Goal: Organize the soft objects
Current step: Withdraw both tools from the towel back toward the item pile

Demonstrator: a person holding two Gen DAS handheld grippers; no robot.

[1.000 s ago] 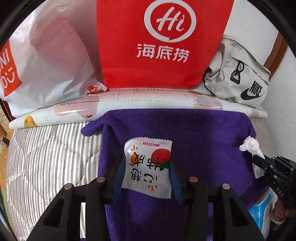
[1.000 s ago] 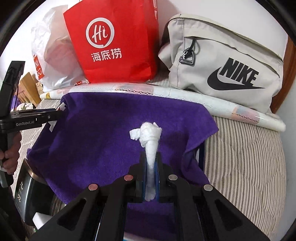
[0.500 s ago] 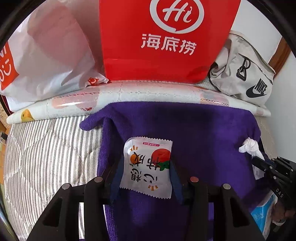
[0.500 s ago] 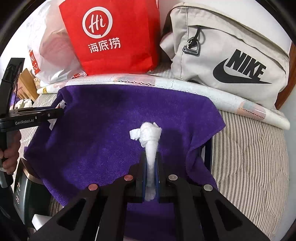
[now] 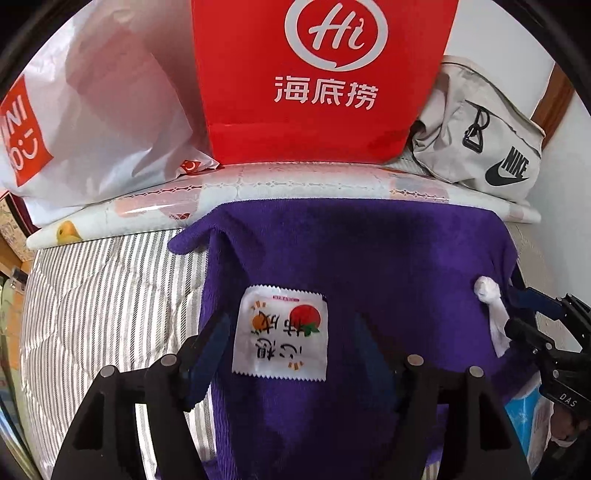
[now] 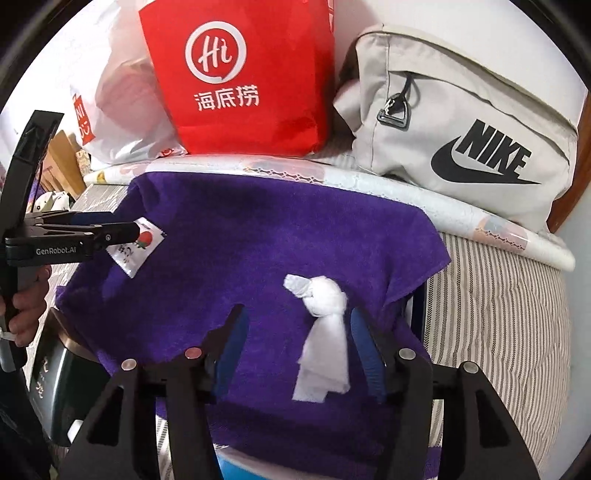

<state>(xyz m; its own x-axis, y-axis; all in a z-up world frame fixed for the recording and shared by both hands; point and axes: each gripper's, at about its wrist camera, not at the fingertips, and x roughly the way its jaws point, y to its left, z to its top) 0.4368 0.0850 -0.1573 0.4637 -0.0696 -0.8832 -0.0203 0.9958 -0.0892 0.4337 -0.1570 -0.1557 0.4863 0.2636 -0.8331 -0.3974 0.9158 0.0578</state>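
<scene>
beside right tool [image 6: 295, 350]: hidden blue box [image 5: 524, 410]

White wall [image 6: 480, 22]; striped bed cover [image 5: 110, 295]; wooden trim [image 5: 554, 99].

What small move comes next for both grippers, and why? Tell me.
Probably lift both clear. The left gripper is opening, its pads off the snack sachet; the right gripper is opening beside the knotted tissue. Both items lie on the purple towel, apparently released.
</scene>
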